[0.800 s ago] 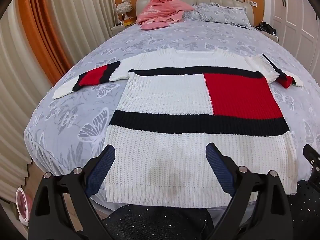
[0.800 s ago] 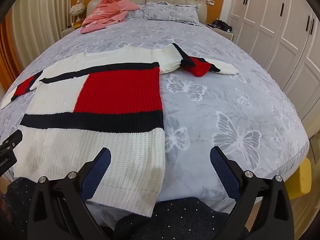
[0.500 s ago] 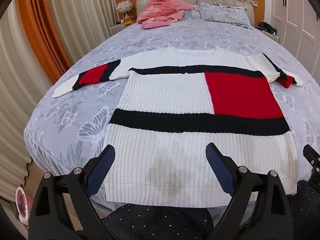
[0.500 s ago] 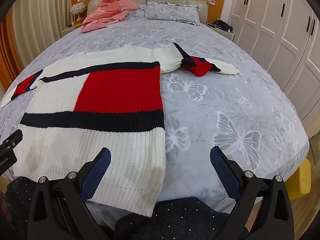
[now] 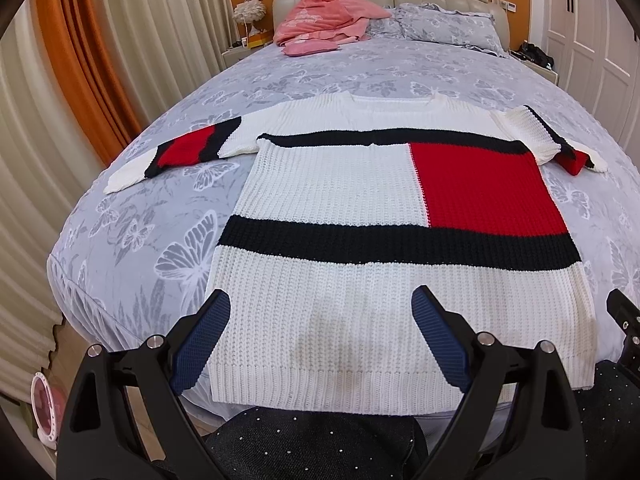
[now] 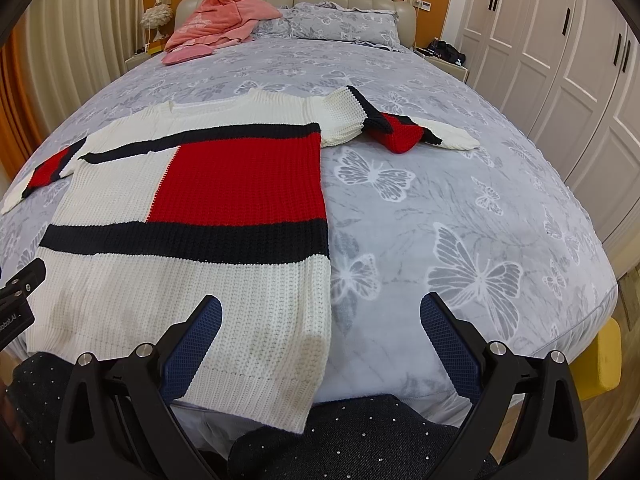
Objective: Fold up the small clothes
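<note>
A white knit sweater (image 5: 360,200) with black bands and a red block lies flat on the grey butterfly bedspread (image 5: 132,240), hem toward me, sleeves spread to both sides. It also shows in the right wrist view (image 6: 180,280); its right sleeve (image 6: 400,128) is bunched. My left gripper (image 5: 322,320) is open and empty, hovering over the hem's left half. My right gripper (image 6: 320,320) is open and empty above the hem's right corner and the bare bedspread (image 6: 460,220).
A pink garment (image 5: 324,20) and pillows (image 5: 444,26) lie at the headboard. Curtains (image 5: 60,100) hang on the left, white wardrobe doors (image 6: 560,60) stand on the right. A yellow object (image 6: 604,364) sits at the bed's near right corner. A dark dotted fabric (image 5: 320,440) lies below the grippers.
Both grippers have barely moved; the views have shifted very slightly. The sweater lies as before.
</note>
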A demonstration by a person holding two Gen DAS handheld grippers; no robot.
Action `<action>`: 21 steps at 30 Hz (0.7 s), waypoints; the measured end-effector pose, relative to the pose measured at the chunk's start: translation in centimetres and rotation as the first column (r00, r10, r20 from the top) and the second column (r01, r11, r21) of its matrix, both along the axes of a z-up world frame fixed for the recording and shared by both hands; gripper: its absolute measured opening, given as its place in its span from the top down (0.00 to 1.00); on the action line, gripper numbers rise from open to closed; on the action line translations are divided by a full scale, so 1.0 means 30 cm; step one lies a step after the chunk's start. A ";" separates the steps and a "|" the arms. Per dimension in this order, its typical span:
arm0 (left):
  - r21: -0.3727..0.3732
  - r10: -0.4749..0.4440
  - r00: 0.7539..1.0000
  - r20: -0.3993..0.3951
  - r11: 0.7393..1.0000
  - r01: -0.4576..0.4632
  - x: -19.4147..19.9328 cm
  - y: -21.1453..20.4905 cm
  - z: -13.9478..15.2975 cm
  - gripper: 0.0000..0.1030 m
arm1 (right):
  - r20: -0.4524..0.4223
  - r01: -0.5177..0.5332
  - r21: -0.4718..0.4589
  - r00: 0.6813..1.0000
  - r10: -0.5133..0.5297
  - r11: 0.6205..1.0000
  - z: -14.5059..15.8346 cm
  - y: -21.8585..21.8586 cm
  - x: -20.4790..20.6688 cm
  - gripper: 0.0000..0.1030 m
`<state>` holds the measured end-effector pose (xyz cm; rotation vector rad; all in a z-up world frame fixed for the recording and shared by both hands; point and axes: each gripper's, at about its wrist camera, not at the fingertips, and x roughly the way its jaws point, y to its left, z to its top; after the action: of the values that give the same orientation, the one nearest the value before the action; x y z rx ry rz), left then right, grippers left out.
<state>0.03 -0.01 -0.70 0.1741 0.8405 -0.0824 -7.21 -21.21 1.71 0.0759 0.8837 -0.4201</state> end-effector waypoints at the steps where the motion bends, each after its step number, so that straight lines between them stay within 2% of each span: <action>1: 0.000 0.001 1.000 0.000 1.000 -0.001 -0.003 -0.001 -0.001 0.13 | 0.000 0.000 0.000 1.000 0.000 1.000 0.000 0.000 0.000 0.05; 10: -0.003 -0.001 1.000 -0.003 1.000 0.001 0.000 0.007 -0.002 0.13 | -0.003 0.000 0.003 1.000 0.000 1.000 0.001 -0.003 0.001 0.05; 18: -0.049 -0.012 0.999 -0.033 0.999 0.011 0.011 -0.010 -0.005 0.13 | -0.017 0.003 0.020 1.000 -0.003 1.000 -0.013 -0.002 0.012 0.05; 21: -0.023 -0.016 0.999 -0.028 1.000 0.016 0.012 -0.016 -0.005 0.13 | -0.030 0.000 0.043 1.000 0.001 0.999 -0.018 -0.013 0.011 0.05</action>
<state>0.40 -0.50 -0.86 0.1584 0.8658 -0.1096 -6.87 -21.61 1.17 0.1095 0.9224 -0.4029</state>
